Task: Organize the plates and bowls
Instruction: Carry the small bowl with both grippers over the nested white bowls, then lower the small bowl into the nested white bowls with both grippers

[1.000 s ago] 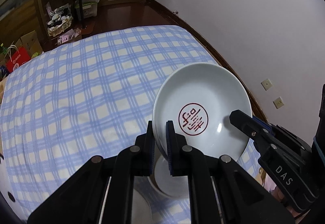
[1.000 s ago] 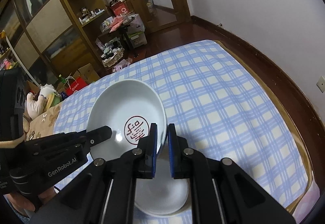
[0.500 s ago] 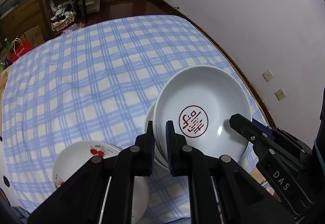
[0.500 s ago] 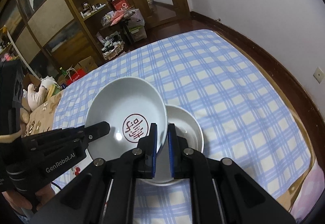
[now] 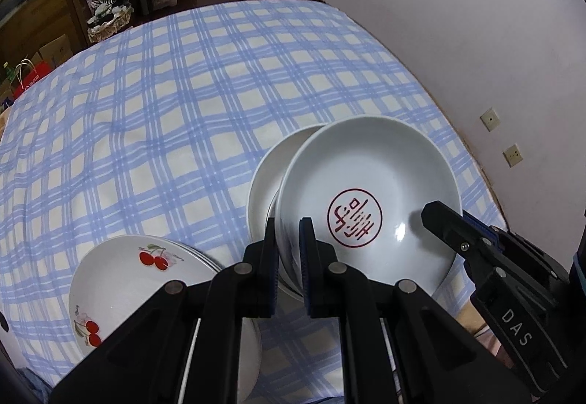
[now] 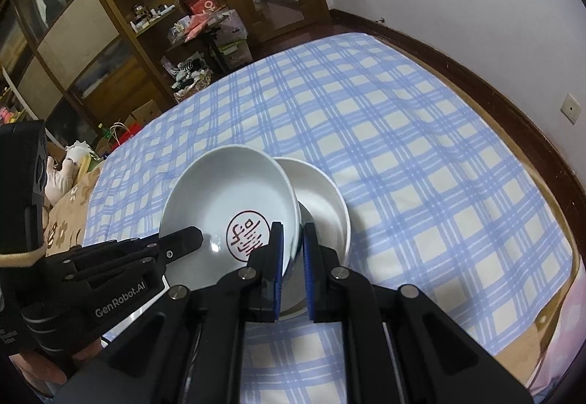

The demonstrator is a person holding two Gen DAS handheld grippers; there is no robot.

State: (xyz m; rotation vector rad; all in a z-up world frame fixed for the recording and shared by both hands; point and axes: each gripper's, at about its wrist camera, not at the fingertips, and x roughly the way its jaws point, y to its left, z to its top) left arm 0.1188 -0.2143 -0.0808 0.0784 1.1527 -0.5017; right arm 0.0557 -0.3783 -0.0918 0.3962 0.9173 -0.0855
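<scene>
A white plate with a red seal mark (image 5: 366, 184) (image 6: 227, 199) is held by two opposite rims. My left gripper (image 5: 287, 232) is shut on its left rim, and my right gripper (image 6: 291, 239) is shut on its right rim. The plate is tilted and partly covers a plain white bowl (image 5: 269, 177) (image 6: 322, 199) that rests on the blue checked cloth (image 5: 183, 93). I cannot tell whether plate and bowl touch. A stack of white plates with cherry prints (image 5: 139, 287) lies to the left of my left gripper. The right gripper's finger (image 5: 450, 228) shows on the plate's far rim.
The checked cloth (image 6: 403, 148) stretches far beyond the dishes, with a white wall and dark skirting on the right. Wooden shelves and clutter (image 6: 110, 19) stand past the far edge. A soft toy (image 6: 69, 166) lies at the left edge.
Both grippers have come down with the red-marked plate, which now sits low over the plain white bowl. The cherry plates have come into the left wrist view.
</scene>
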